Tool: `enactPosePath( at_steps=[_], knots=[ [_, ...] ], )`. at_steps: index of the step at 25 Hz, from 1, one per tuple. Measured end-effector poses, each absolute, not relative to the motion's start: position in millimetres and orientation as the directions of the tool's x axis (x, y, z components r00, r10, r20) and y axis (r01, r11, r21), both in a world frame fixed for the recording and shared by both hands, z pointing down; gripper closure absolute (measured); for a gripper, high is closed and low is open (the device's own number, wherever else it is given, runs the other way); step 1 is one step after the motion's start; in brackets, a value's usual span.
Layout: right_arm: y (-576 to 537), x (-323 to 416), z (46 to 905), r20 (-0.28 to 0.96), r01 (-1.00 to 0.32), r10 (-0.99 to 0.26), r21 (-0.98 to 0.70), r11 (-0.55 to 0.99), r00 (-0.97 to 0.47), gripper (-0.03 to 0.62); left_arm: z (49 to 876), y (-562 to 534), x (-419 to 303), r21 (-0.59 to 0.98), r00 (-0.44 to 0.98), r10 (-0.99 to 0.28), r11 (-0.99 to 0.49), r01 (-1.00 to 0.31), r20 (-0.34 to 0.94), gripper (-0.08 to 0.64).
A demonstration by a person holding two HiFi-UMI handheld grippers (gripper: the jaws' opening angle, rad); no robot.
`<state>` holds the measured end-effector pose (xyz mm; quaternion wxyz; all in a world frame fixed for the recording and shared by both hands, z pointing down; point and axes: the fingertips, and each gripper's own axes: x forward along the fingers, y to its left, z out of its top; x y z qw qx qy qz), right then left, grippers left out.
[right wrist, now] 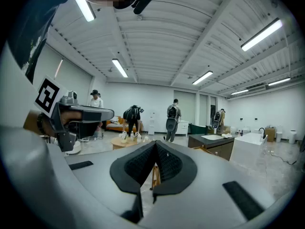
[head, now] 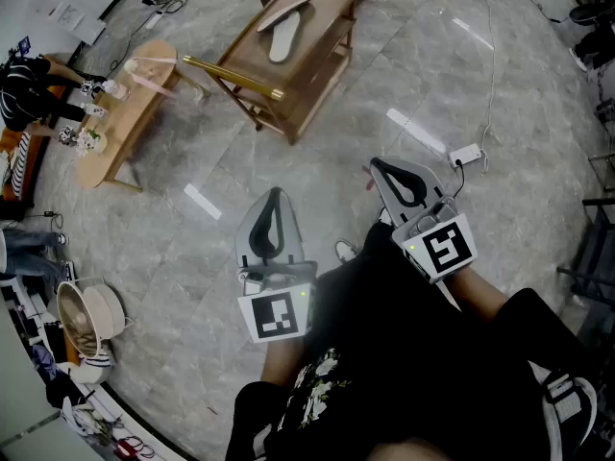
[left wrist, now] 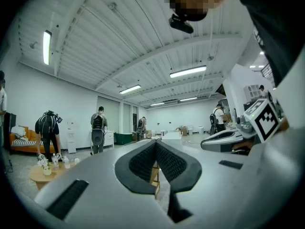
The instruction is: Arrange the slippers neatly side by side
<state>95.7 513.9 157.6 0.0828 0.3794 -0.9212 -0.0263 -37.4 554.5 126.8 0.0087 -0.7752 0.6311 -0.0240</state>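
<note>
Two slippers lie on top of a wooden rack [head: 317, 75] at the far middle of the head view: a beige one [head: 291, 12] and a pale grey one [head: 282, 42], angled to each other and touching at one end. My left gripper [head: 277, 196] and right gripper [head: 379, 165] hover over the grey floor, well short of the rack, pointing toward it. Both are shut with nothing between the pads. In the left gripper view the left gripper [left wrist: 156, 144] has its jaws together, and a strip of the rack [left wrist: 155, 175] shows below the tips. In the right gripper view the right gripper [right wrist: 155, 144] looks the same.
A low wooden table [head: 120, 123] with bottles stands at the left, a person [head: 29, 94] beside it. A power strip [head: 465, 155] with its cable lies on the floor to the right. Bowl-shaped items [head: 86, 317] sit at lower left. Several people stand farther off in the room.
</note>
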Motion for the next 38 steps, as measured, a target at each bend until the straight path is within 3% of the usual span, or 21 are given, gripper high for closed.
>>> enactPosePath(
  at_steps=[23,38],
  knots=[
    [469.8,139.2,155.7,0.111,-0.727,-0.731,0.077,0.682,-0.673,0.595,136.1,507.6,11.0,-0.008,0.282,-0.958,-0.283,-0.959,0.056,0.558],
    [396.6,162.1,145.2,0.051,-0.677,-0.679,0.048,0.735,-0.733,0.595,122.8,445.3,45.2,-0.054,0.22,-0.972,-0.224,-0.973,0.079,0.558]
  ],
)
